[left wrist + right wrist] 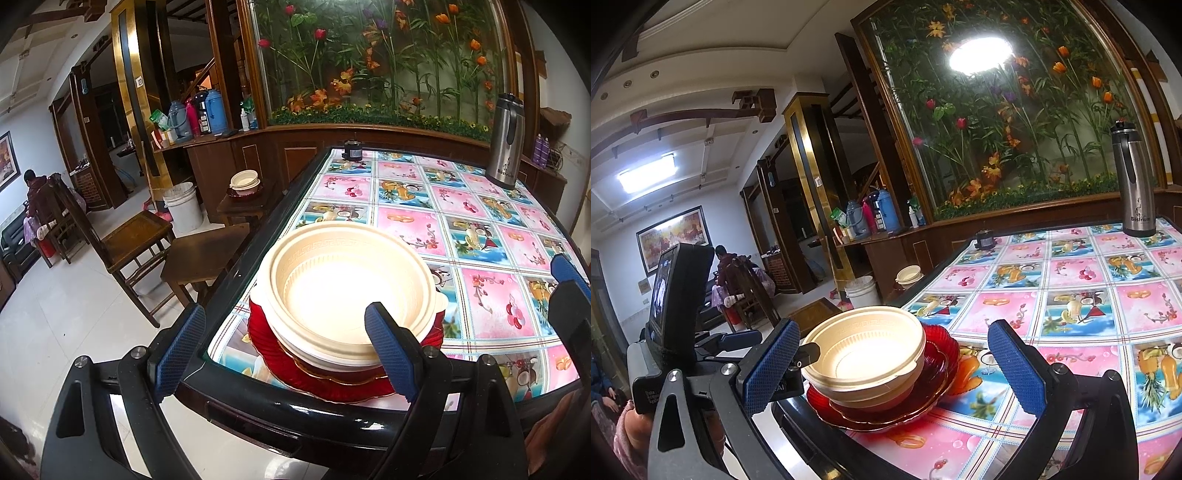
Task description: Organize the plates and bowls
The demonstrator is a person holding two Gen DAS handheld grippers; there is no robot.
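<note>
**Bowls nested on red plates at the bench corner**

We see cream bowls point(347, 291) nested upright, rims level, on a stack of scalloped red glass plates point(291, 363) near the bench's front left corner. We cannot count the layers for sure. A second, smaller stack of bowls point(244, 181) sits on a dark plate well apart.

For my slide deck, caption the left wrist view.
Open left gripper facing nested cream bowls stacked on red glass plates at the table's corner.
</note>
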